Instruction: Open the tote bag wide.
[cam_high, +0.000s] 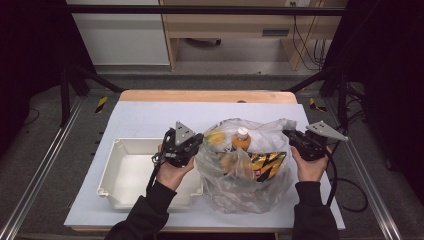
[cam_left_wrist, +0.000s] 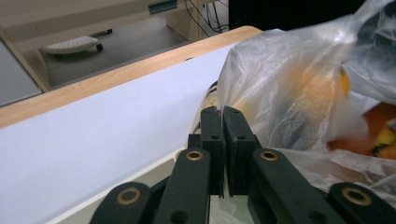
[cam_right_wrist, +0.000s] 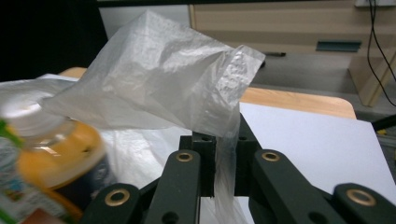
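Note:
A clear plastic bag (cam_high: 240, 170) sits mid-table, holding an orange bottle (cam_high: 242, 140) with a white cap and a yellow-and-black snack packet (cam_high: 267, 162). My left gripper (cam_high: 199, 139) is at the bag's left rim. In the left gripper view its jaws (cam_left_wrist: 223, 114) are pressed together where the bag film (cam_left_wrist: 289, 79) meets their tips. My right gripper (cam_high: 286, 134) is at the bag's right rim. In the right gripper view it (cam_right_wrist: 223, 137) is shut on a strip of the bag (cam_right_wrist: 159, 88), whose film rises above the jaws. The bottle (cam_right_wrist: 56, 149) stands to their left.
A white plastic tub (cam_high: 125, 170) lies left of the bag, under my left hand, and its rim (cam_left_wrist: 149, 175) runs below the left jaws. A pale mat (cam_high: 150, 117) covers the wooden table. Black frame posts stand at both sides, and a cable trails at the right.

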